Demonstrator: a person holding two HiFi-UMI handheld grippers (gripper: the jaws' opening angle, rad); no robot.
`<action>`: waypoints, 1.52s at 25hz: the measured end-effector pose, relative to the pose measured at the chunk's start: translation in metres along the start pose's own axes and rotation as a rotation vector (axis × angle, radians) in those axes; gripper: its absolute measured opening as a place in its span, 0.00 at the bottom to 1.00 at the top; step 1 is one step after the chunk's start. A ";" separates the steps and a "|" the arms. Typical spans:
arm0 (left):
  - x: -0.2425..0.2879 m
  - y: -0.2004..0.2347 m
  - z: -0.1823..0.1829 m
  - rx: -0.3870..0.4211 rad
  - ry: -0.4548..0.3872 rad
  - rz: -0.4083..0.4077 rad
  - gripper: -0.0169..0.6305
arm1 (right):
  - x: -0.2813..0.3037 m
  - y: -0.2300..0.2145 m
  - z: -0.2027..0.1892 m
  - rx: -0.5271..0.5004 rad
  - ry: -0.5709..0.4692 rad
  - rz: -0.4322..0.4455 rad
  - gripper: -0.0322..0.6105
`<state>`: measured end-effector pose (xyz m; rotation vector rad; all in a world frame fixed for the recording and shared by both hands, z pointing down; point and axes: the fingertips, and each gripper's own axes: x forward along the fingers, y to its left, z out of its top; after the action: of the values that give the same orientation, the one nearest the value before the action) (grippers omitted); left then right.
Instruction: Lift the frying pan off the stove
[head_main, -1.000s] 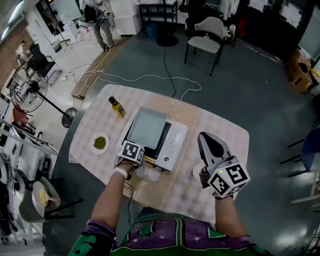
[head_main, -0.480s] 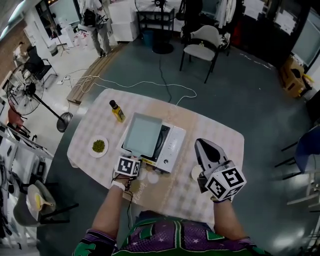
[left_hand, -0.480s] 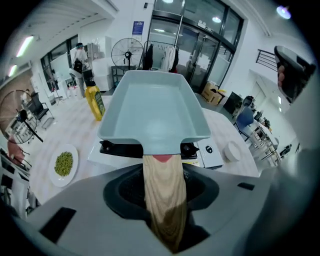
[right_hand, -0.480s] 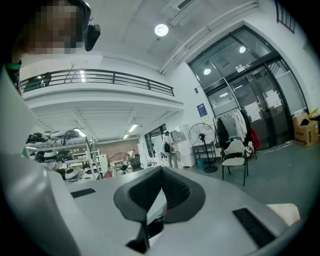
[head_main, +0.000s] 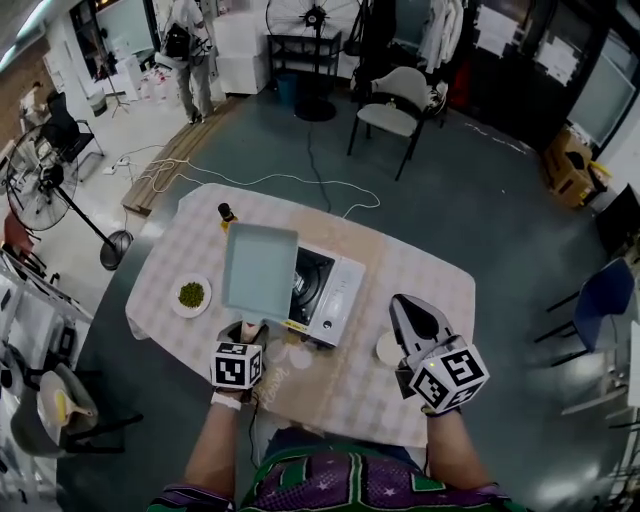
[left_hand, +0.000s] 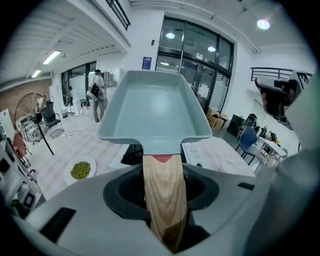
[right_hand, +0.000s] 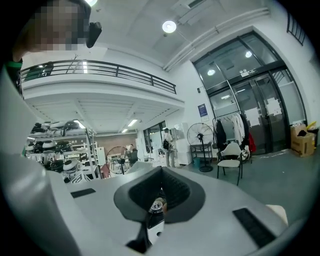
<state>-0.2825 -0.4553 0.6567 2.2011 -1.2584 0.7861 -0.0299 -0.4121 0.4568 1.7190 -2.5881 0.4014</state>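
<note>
Gripping the wooden handle (left_hand: 164, 195) of the frying pan (head_main: 258, 272), the left gripper (head_main: 244, 335) had its jaws part-way open and pressed on that handle, as the left gripper view showed. In the head view the pan hung left of centre, raised clear of the stove (head_main: 330, 292), whose dark burner (head_main: 308, 283) lay uncovered just to the pan's right. The left gripper view showed the pan tipped up in the air with the stove underneath it. Judged from that, the lift itself looked done, and only carrying the pan away or setting it down on the table (head_main: 400, 270) might have remained. The right gripper (head_main: 408, 308), at the lower right of the head view, had its jaws together on nothing and took no part.
</note>
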 end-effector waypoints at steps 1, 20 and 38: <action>-0.010 -0.004 0.004 0.002 -0.026 0.009 0.32 | -0.006 0.001 0.002 -0.007 0.005 0.004 0.06; -0.201 -0.192 -0.028 -0.089 -0.337 0.176 0.32 | -0.222 -0.019 0.026 -0.024 -0.057 0.179 0.06; -0.357 -0.276 -0.036 -0.096 -0.591 0.368 0.32 | -0.344 -0.049 0.068 -0.048 -0.191 0.177 0.06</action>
<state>-0.1958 -0.0900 0.4037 2.2277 -1.9757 0.1766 0.1602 -0.1332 0.3503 1.5924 -2.8693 0.1830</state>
